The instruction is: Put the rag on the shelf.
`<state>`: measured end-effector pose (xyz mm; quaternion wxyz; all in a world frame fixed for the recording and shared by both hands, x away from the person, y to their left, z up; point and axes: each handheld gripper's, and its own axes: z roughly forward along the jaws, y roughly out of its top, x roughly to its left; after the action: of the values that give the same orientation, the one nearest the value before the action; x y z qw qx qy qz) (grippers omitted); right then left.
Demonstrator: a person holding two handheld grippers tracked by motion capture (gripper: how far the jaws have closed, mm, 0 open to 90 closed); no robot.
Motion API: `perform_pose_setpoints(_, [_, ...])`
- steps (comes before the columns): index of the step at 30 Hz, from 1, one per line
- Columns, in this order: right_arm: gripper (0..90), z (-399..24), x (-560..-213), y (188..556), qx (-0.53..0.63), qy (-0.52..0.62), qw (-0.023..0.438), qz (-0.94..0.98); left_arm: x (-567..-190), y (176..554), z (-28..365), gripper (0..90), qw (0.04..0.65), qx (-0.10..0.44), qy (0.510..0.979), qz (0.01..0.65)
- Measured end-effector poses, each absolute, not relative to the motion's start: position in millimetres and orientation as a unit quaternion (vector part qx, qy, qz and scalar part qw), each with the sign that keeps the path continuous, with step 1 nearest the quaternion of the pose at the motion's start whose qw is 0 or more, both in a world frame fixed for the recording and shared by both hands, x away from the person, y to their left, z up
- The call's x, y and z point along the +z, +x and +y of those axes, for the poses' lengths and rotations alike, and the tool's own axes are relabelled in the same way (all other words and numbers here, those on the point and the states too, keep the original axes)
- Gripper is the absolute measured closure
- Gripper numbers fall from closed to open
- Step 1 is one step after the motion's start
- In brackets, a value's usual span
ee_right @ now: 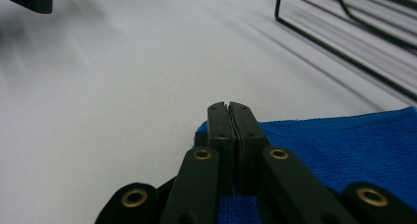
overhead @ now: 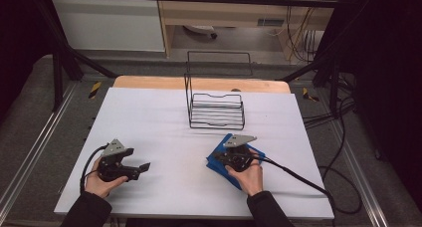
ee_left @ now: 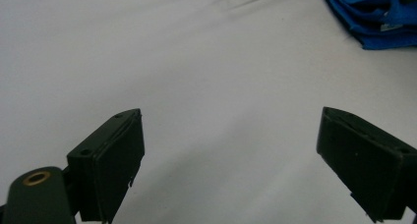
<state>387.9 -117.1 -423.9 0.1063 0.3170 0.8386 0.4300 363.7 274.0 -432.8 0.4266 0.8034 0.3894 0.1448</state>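
A folded blue cloth (overhead: 230, 176) (ee_left: 364, 17) (ee_right: 344, 145) lies on the white table cover, right of centre near the front. My right gripper (overhead: 215, 157) (ee_right: 229, 108) rests low over it, jaws pressed together at the cloth's left corner, where a bit of blue fabric rises against them. My left gripper (overhead: 138, 159) (ee_left: 231, 150) sits at the front left, held just above the bare cover. Its jaws stand wide apart with nothing between them, pointing toward the cloth.
A black wire rack (overhead: 216, 112) (ee_right: 344, 42) stands at the middle back of the white cover (overhead: 149, 122). A wooden table edge (overhead: 149, 82) shows behind it. Black cables (overhead: 298, 177) trail off the right side. A metal frame surrounds the table.
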Motion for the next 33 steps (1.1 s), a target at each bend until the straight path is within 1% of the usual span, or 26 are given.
perform_pose_setpoints(3, [88.2, -112, -432, 393, 0.417, 0.32, 0.089, 0.846, -433, 364, 274, 10.8, 0.427, 0.145, 0.803, 0.39])
perform_pose_setpoints(6, [86.6, -108, -439, 396, 0.403, 0.326, 0.101, 0.849, -433, 364, 274, 10.8, 0.426, 0.144, 0.804, 0.389])
perform_pose_setpoints(8, [78.1, -105, -445, 396, 0.384, 0.32, 0.115, 0.858, -433, 364, 274, 10.8, 0.426, 0.144, 0.804, 0.388])
perform_pose_setpoints(11, [67.7, -104, -445, 392, 0.386, 0.314, 0.118, 0.86, -433, 364, 274, 10.8, 0.427, 0.144, 0.804, 0.389])
perform_pose_setpoints(12, [67.7, -104, -445, 392, 0.386, 0.314, 0.118, 0.86, -433, 364, 274, 10.8, 0.427, 0.144, 0.804, 0.389])
perform_pose_setpoints(13, [62.2, -102, -440, 389, 0.389, 0.308, 0.113, 0.861, -434, 364, 274, 10.8, 0.426, 0.144, 0.803, 0.391])
perform_pose_setpoints(15, [54.0, -97, -441, 385, 0.383, 0.302, 0.124, 0.864, -434, 364, 274, 10.8, 0.424, 0.144, 0.805, 0.39])
perform_pose_setpoints(17, [50.0, -91, -447, 384, 0.36, 0.297, 0.14, 0.873, -433, 364, 273, 10.8, 0.426, 0.145, 0.804, 0.39])
perform_pose_setpoints(19, [51.1, -88, -452, 384, 0.355, 0.292, 0.157, 0.874, -432, 363, 273, 10.8, 0.426, 0.145, 0.805, 0.387])
perform_pose_setpoints(21, [56.1, -89, -451, 385, 0.351, 0.292, 0.163, 0.875, -433, 364, 274, 10.8, 0.425, 0.145, 0.805, 0.388])
perform_pose_setpoints(27, [57.7, -90, -452, 386, 0.351, 0.291, 0.168, 0.874, -433, 363, 274, 10.8, 0.426, 0.145, 0.804, 0.388])
perform_pose_setpoints(28, [60.5, -90, -452, 385, 0.35, 0.29, 0.169, 0.874, -433, 363, 273, 10.8, 0.426, 0.145, 0.804, 0.388])
perform_pose_setpoints(29, [66.4, -90, -452, 386, 0.348, 0.291, 0.173, 0.874, -433, 363, 273, 10.8, 0.425, 0.145, 0.805, 0.388])
perform_pose_setpoints(30, [75.0, -91, -452, 386, 0.345, 0.291, 0.182, 0.874, -433, 363, 273, 10.8, 0.425, 0.145, 0.805, 0.388])
perform_pose_setpoints(31, [77.8, -92, -452, 387, 0.342, 0.29, 0.189, 0.874, -433, 363, 273, 10.8, 0.425, 0.145, 0.805, 0.388])
perform_pose_setpoints(33, [80.9, -95, -452, 389, 0.351, 0.305, 0.177, 0.868, -433, 363, 274, 10.8, 0.425, 0.145, 0.804, 0.389])
